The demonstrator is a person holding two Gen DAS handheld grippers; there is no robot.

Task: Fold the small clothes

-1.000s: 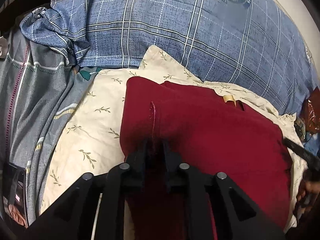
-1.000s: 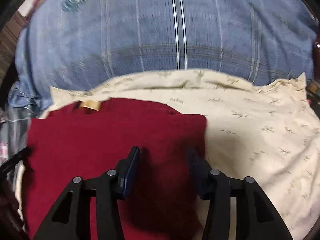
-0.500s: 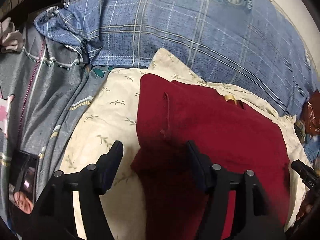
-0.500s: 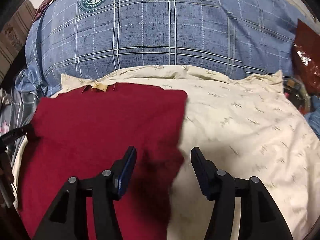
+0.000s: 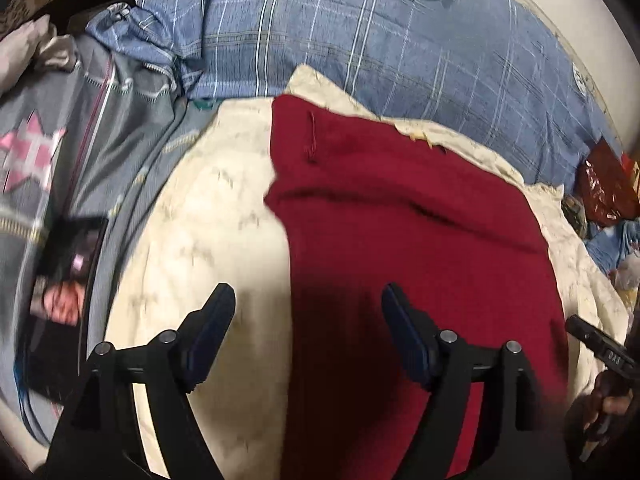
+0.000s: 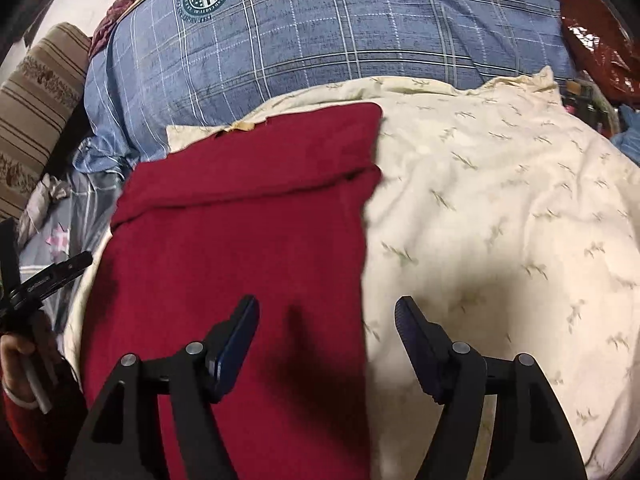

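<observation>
A dark red garment (image 5: pixel 400 232) lies flat on a cream leaf-print cloth (image 5: pixel 200 232), its far end folded over into a band. It also shows in the right wrist view (image 6: pixel 240 240). My left gripper (image 5: pixel 308 304) is open and empty, held above the garment's left edge. My right gripper (image 6: pixel 326 312) is open and empty, above the garment's right edge. The left gripper's tip (image 6: pixel 60 270) shows at the right view's left side; the right gripper's tip (image 5: pixel 596 340) shows at the left view's right side.
A blue plaid pillow (image 5: pixel 360 48) lies behind the cream cloth (image 6: pixel 500 220). Grey patterned bedding (image 5: pixel 80 140) and a dark booklet (image 5: pixel 64 264) lie left. A red shiny bag (image 6: pixel 592 32) sits at the far right. A striped cushion (image 6: pixel 36 112) stands at the left.
My left gripper let go of the red garment and opened. Both grippers pulled back toward me, away from the garment's far end.
</observation>
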